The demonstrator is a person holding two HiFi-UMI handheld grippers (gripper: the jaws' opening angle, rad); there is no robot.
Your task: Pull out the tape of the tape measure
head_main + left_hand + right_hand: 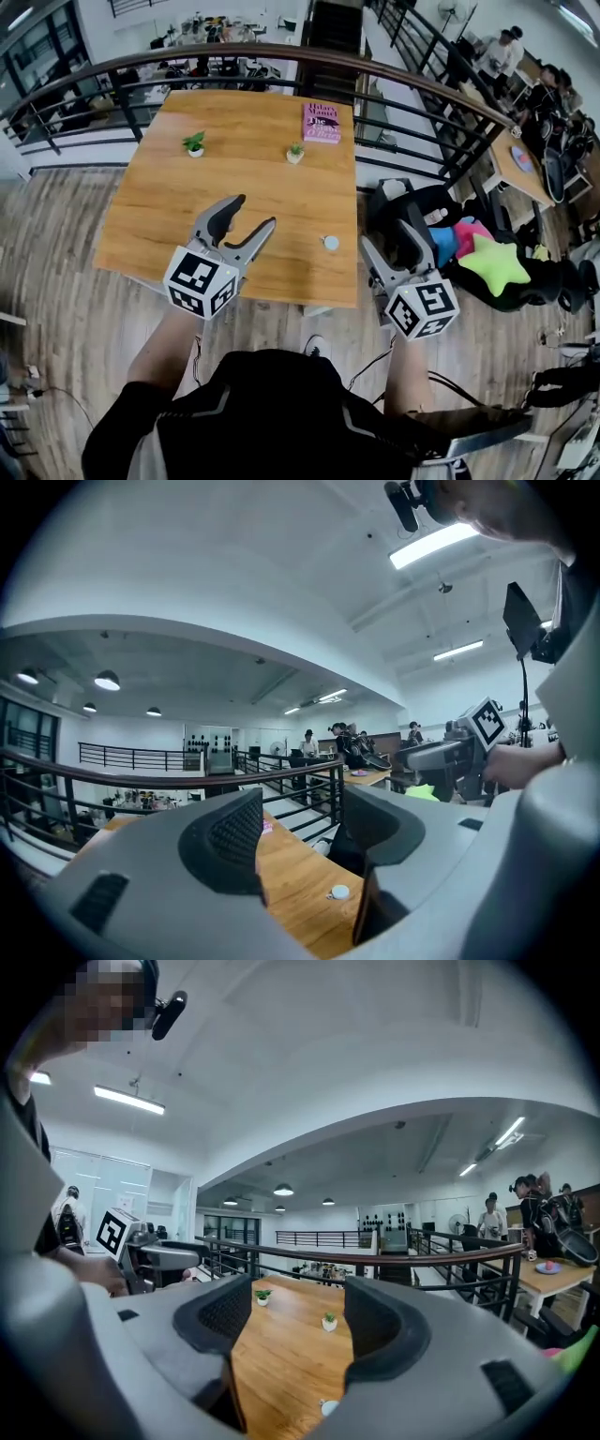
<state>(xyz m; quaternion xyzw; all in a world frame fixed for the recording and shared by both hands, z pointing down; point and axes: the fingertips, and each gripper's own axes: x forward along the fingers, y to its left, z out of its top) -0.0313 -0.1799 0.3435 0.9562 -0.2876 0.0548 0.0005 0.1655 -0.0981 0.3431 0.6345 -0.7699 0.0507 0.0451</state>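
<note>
The tape measure (pixel 330 243) is a small round white case lying near the front right corner of the wooden table (pixel 169 216). My left gripper (pixel 251 212) hovers over the table's front edge, jaws apart and empty, left of the case. My right gripper (pixel 394 234) is off the table's right edge, just right of the case, also open and empty. In the left gripper view the tape measure (pixel 339 892) shows low between the fingers (pixel 234 841), some way ahead. In the right gripper view the tape measure (pixel 328 1407) sits at the bottom, partly hidden by the right finger (pixel 380 1330).
A pink book (pixel 322 123) lies at the table's far edge. Two small potted plants (pixel 194 143) (pixel 295 153) stand mid-table. A dark railing (pixel 394 70) curves behind. A black bag (pixel 412 211) and a green star cushion (pixel 494 262) sit right of the table.
</note>
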